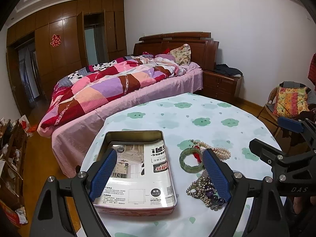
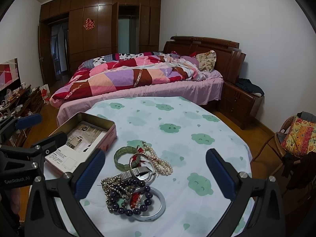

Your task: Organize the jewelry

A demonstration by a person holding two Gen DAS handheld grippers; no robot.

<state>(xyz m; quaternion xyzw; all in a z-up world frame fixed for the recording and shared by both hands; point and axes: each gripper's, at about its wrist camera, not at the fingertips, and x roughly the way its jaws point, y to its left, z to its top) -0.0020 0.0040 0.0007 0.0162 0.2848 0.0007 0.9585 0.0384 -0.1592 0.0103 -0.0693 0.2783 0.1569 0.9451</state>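
Observation:
A pile of jewelry lies on the round table (image 2: 177, 118): a green jade bracelet (image 2: 123, 157), a pearl necklace (image 2: 158, 161), a metal watch (image 2: 138, 172), purple bead bracelets (image 2: 128, 197) and a pale bangle (image 2: 158, 205). An open tin box (image 1: 136, 169) lined with printed paper sits to the left of the pile. My left gripper (image 1: 160, 169) is open above the box, with the jade bracelet (image 1: 190, 159) just beyond its right finger. My right gripper (image 2: 156, 174) is open above the pile, touching nothing.
A bed (image 2: 142, 75) with a patchwork quilt stands behind the table. A nightstand (image 2: 241, 100) is to its right. A wicker chair (image 2: 292, 138) with a bright cushion stands at the far right. A cluttered low cabinet (image 2: 17, 102) lines the left wall.

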